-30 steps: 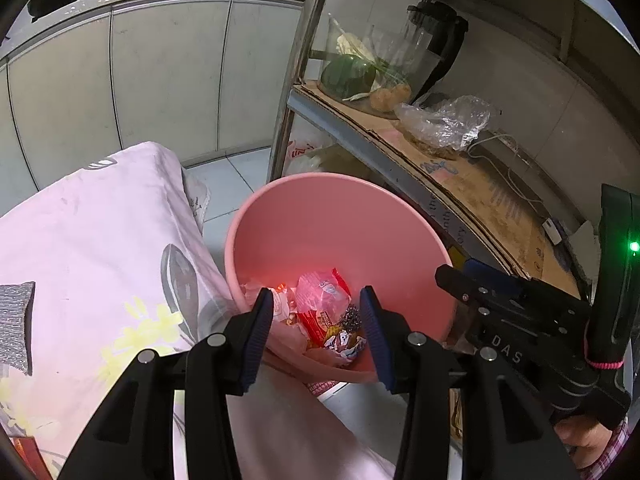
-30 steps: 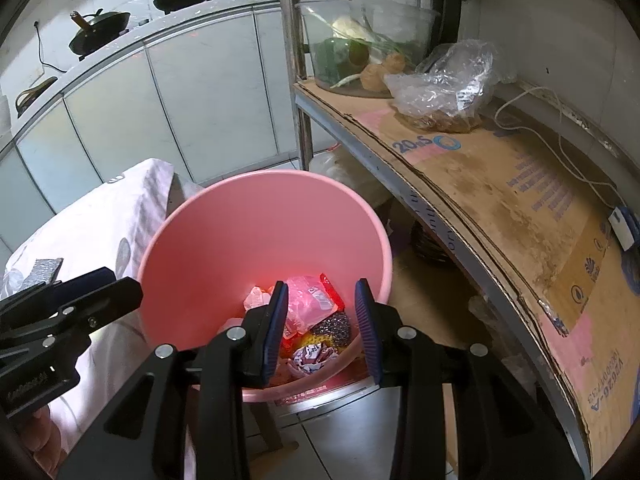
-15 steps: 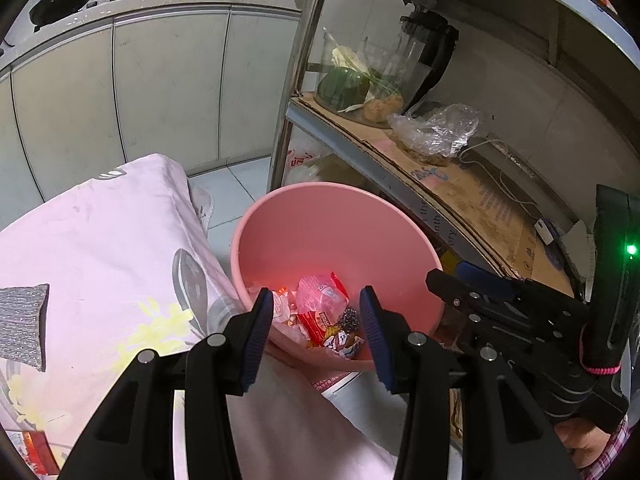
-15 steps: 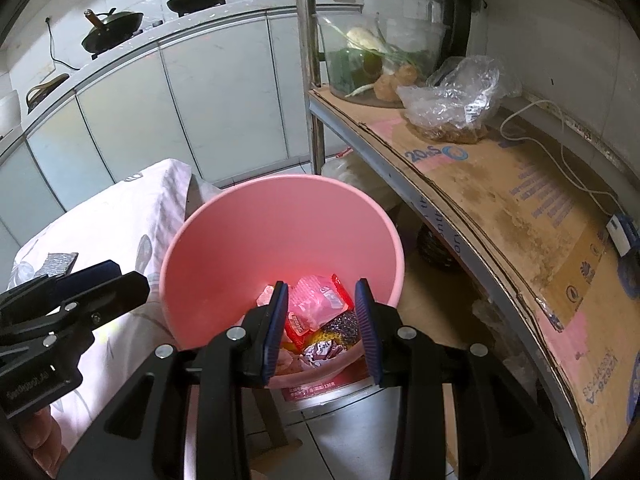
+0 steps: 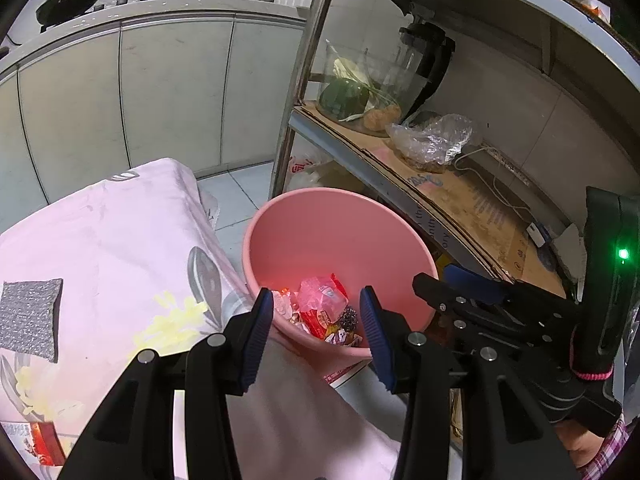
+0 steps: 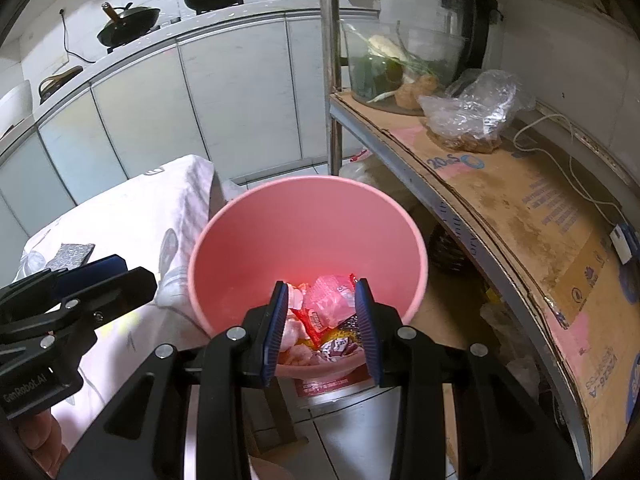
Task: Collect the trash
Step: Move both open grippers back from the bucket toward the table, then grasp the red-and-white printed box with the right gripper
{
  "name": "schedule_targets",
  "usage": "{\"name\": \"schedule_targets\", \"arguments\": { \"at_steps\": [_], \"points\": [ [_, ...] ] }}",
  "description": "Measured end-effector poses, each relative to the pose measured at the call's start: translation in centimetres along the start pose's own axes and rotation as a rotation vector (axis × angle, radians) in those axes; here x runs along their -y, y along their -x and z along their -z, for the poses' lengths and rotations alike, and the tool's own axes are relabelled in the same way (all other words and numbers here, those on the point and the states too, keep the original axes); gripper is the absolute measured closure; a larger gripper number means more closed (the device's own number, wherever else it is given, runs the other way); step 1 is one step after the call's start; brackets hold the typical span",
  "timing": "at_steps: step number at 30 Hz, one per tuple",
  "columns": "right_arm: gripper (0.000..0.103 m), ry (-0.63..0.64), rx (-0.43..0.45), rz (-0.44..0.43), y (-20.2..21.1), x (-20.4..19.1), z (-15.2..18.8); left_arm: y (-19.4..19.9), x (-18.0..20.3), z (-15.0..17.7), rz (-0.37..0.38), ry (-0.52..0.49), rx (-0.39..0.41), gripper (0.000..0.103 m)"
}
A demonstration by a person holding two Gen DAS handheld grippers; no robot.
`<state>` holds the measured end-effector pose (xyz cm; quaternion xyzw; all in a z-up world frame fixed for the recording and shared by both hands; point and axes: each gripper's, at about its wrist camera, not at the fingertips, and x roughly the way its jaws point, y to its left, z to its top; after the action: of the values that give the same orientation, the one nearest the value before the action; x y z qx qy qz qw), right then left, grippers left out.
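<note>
Your left gripper hangs right in front of you with its blue pads spread and nothing between them, tilted down over the edge of the pink floral cloth. Your right gripper sits a touch narrower, jaws parted and empty too, aimed straight down into the bucket. From the left camera you catch that right gripper off to the side, its green light glowing on the handle; from the right camera the left one pokes in beside the cloth.

Just past your fingertips is the pink bucket, standing between the cloth-covered table and the metal shelf. The trash is down at its bottom: a pink wrapper on top, red and yellow packets under it, and a dark lump that might be a scrubber, hard to tell at this angle.

On the cloth to your left lies a grey scouring pad. Further out, the shelf's cardboard liner carries a crumpled clear bag and a glass bowl of vegetables. At the back, two black pans sit on the white counter
</note>
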<state>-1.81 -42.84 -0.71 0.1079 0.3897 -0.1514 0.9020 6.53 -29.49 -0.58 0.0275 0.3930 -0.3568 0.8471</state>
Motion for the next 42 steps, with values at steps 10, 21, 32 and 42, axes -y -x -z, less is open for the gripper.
{"name": "schedule_targets", "arguments": {
  "at_steps": [10,21,32,42],
  "points": [
    [0.068,0.033,-0.009,-0.036,0.4,-2.4,0.6,1.6,-1.6,0.8,-0.012,0.026,0.011,0.059],
    [0.068,0.069,0.004,-0.123,1.1,-6.2,1.5,4.7,-4.5,2.8,-0.052,0.063,0.021,0.059],
    [0.068,0.156,-0.041,-0.255,0.5,-12.0,2.3,9.0,-8.8,6.0,-0.108,0.084,0.029,0.059],
    [0.068,0.271,-0.083,-0.382,0.6,-17.5,3.3,14.3,-15.0,9.3,-0.165,-0.025,0.002,0.048]
  ]
}}
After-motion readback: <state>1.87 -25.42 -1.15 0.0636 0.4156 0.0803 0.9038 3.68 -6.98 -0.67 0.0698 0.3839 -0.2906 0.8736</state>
